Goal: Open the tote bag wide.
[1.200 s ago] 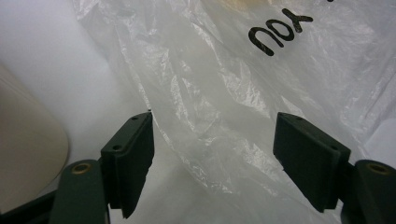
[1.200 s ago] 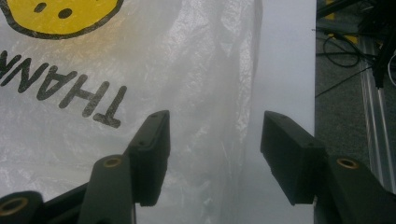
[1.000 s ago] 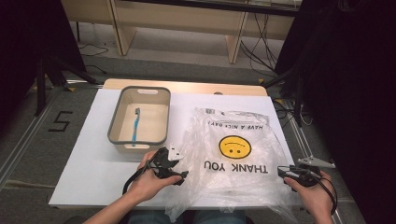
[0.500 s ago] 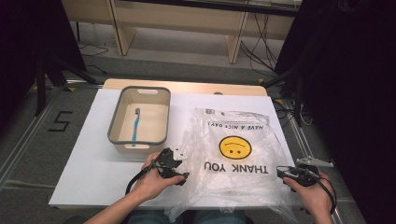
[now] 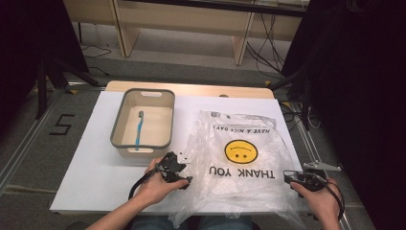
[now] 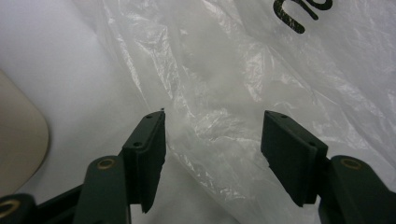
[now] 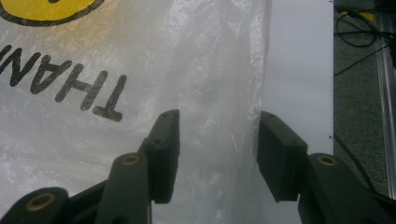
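We see a clear, crinkled plastic bag [image 5: 239, 158] lying flat on the white table [image 5: 86, 167], just right of the bin [image 5: 142, 120] that holds a blue toothbrush [image 5: 139, 129]. It bears a yellow smiley and black "THANK YOU" lettering, printed upside down from our side. Its near edge hangs past the table's front. Our left gripper [image 6: 212, 154] stands with jaws apart over the bag's wrinkled left edge; our right gripper [image 7: 217, 149] is likewise spread, straddling the bag's right edge, nothing clamped.
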The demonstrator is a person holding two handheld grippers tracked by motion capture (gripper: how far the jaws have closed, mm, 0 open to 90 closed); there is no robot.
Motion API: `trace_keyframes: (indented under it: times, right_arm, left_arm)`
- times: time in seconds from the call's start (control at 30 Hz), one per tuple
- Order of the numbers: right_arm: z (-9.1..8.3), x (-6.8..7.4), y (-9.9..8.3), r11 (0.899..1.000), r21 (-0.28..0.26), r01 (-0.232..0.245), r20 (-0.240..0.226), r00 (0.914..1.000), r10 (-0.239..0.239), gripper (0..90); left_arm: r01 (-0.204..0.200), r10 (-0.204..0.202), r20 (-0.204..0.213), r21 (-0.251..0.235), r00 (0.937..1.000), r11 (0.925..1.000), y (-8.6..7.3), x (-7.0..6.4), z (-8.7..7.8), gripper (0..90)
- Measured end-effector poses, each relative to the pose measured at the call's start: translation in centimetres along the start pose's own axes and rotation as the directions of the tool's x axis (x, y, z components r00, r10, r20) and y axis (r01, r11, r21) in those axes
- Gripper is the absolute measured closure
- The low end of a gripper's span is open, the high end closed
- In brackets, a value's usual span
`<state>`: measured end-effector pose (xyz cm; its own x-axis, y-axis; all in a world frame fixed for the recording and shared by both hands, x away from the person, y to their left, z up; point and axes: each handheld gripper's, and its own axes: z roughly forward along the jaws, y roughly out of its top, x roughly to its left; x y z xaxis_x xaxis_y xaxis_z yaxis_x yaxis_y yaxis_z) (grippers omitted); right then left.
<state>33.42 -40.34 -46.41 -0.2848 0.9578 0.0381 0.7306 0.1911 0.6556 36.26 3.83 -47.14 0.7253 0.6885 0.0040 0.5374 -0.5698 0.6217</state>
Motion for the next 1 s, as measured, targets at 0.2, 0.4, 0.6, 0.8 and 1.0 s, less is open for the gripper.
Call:
trace_keyframes:
  times: [0.2,0.4,0.6,0.8,1.0]
  right_arm:
    - [0.1,0.0,0.0,1.000,0.006,-0.001,-0.002,1.0000,0.001,54.7]
    - [0.2,-0.1,-0.1,1.000,0.021,-0.018,-0.002,0.9998,0.018,58.3]
    - [0.4,-0.4,-0.2,0.998,0.043,-0.048,-0.006,0.9988,0.049,68.1]
    - [0.4,-0.4,-0.2,0.996,0.061,-0.068,-0.019,0.9974,0.070,79.1]
    - [0.3,-0.2,-0.3,0.995,0.070,-0.071,-0.033,0.9968,0.073,89.6]
  left_arm:
    - [-0.002,0.002,0.003,0.010,1.0000,1.0000,0.0,0.0,0.1,44.7]
    - [-0.019,0.019,0.007,0.040,0.9998,0.9990,0.0,0.1,0.4,53.1]
    - [-0.019,0.018,0.022,0.064,0.9996,0.9978,0.2,0.0,0.7,65.5]
    - [-0.011,0.009,0.021,0.076,0.9997,0.9970,0.5,0.0,0.9,75.8]
    - [-0.022,0.022,0.011,0.081,0.9997,0.9965,0.8,-0.2,1.1,89.2]
